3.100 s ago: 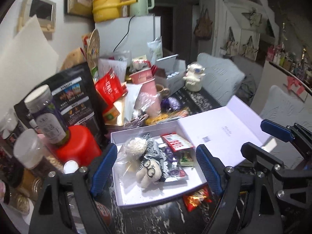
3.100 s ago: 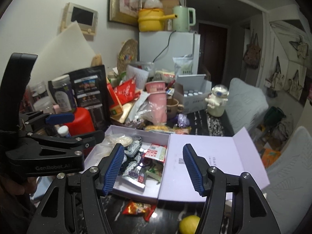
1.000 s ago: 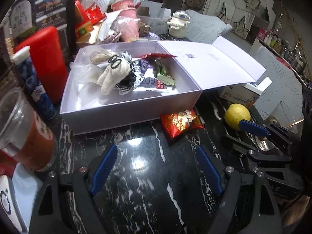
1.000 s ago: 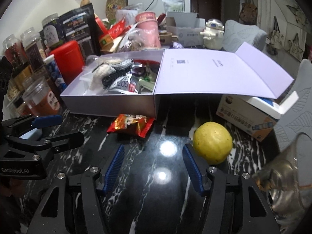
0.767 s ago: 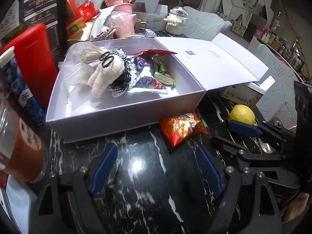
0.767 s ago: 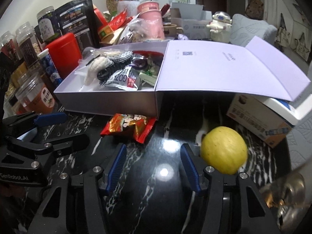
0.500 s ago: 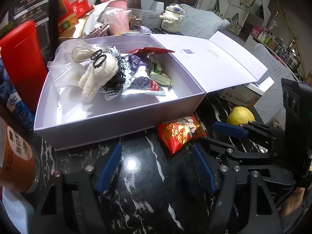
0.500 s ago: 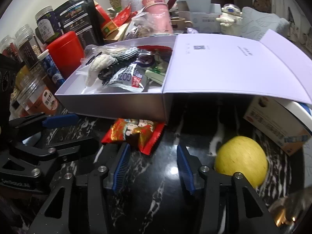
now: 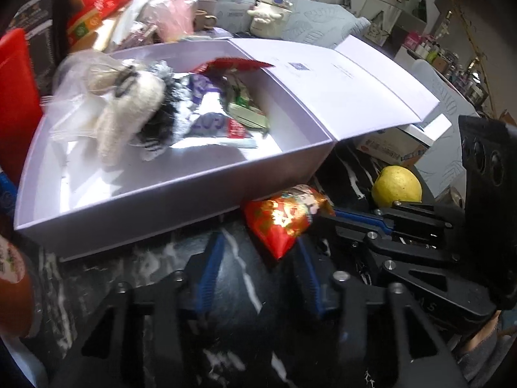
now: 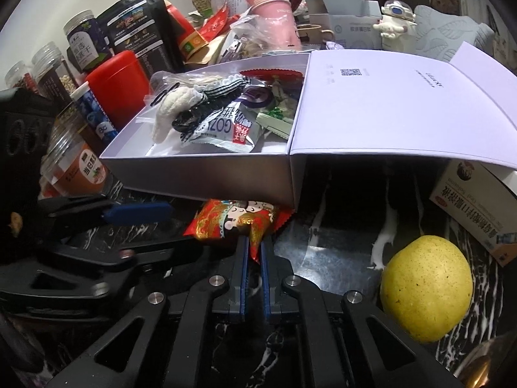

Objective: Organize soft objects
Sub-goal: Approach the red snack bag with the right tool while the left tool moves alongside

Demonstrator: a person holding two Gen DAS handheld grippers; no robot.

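Note:
A red and gold snack packet lies on the black marble table in front of an open white box. My right gripper is shut on the packet's near edge. In the left wrist view the packet lies just ahead of my left gripper, which is open around its lower tip. The box holds a white knitted doll, a striped cloth and several snack packets.
A yellow fruit sits on the table to the right. A medicine carton lies under the box's open lid. A red canister, jars and bags crowd the left and back.
Both grippers moved forward and down to the red packet. The right gripper closed on its edge. The left gripper narrowed but stays open.

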